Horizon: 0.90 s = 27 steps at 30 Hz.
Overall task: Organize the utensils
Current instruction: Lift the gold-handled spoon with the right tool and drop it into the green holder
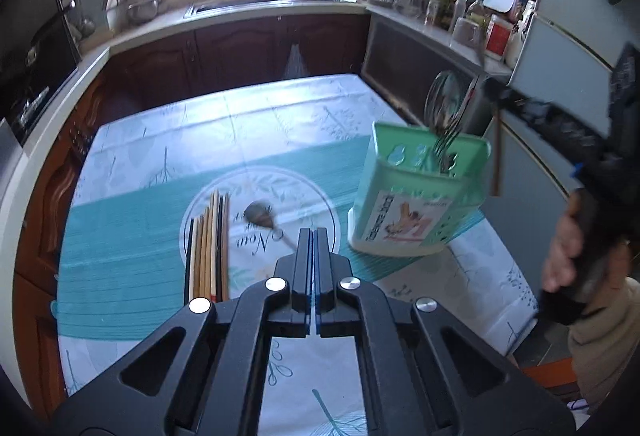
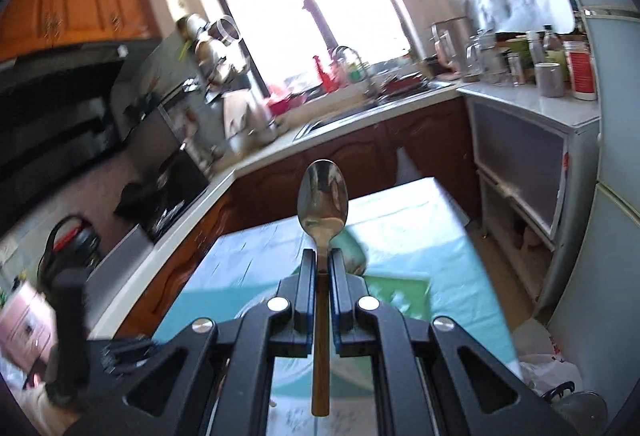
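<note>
The left gripper (image 1: 312,236) is closed on nothing above the tablecloth (image 1: 280,124); the right gripper (image 2: 323,260) pinches a wooden-handled steel spoon (image 2: 323,202) – bowl forward; chopsticks (image 1: 208,248) and another spoon (image 1: 262,216) lie beside the green utensil holder (image 1: 412,196).

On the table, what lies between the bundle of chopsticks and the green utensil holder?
In the left wrist view, a single spoon lies on the tablecloth between the chopsticks and the green utensil holder, nearer the chopsticks; the rest is bare cloth.

spoon (image 2: 323,196): glossy metal, wooden handle | holder (image 1: 404,192): green plastic | chopsticks (image 1: 208,248): wood
</note>
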Each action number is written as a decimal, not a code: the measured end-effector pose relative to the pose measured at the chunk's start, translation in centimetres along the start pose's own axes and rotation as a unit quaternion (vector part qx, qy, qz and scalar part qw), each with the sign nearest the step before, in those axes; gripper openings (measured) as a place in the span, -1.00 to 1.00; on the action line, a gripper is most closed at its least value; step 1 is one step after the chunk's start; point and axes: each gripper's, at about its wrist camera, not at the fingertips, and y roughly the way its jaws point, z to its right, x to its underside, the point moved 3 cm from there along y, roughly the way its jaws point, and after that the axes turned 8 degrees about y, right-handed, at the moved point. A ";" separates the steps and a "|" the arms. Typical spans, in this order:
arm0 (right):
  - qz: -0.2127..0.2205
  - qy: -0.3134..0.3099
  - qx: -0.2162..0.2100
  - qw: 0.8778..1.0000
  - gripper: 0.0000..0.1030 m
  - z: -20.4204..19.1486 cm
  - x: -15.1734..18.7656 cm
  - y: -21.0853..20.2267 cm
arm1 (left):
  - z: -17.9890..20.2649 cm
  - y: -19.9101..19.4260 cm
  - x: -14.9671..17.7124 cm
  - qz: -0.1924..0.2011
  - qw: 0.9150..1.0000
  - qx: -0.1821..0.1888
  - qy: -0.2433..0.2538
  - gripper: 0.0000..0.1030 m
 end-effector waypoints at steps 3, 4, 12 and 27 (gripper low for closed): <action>0.018 0.002 0.010 1.000 -0.88 0.6 -0.8 1.5 | -0.1 -0.3 -0.4 0.002 1.000 -0.002 0.003 -1.00; 0.022 -0.001 0.014 1.000 -0.88 0.4 -0.6 2.0 | -0.3 -0.2 -0.4 -0.003 1.000 -0.001 0.001 -1.00; 0.051 -0.021 0.029 0.998 -0.88 0.7 -0.4 3.8 | -2.2 2.6 1.2 -0.055 0.998 0.004 -0.036 -1.00; 0.001 -0.104 0.076 0.992 -0.75 -0.4 3.9 2.3 | -4.5 4.6 3.1 -0.078 0.994 0.000 -0.076 -1.00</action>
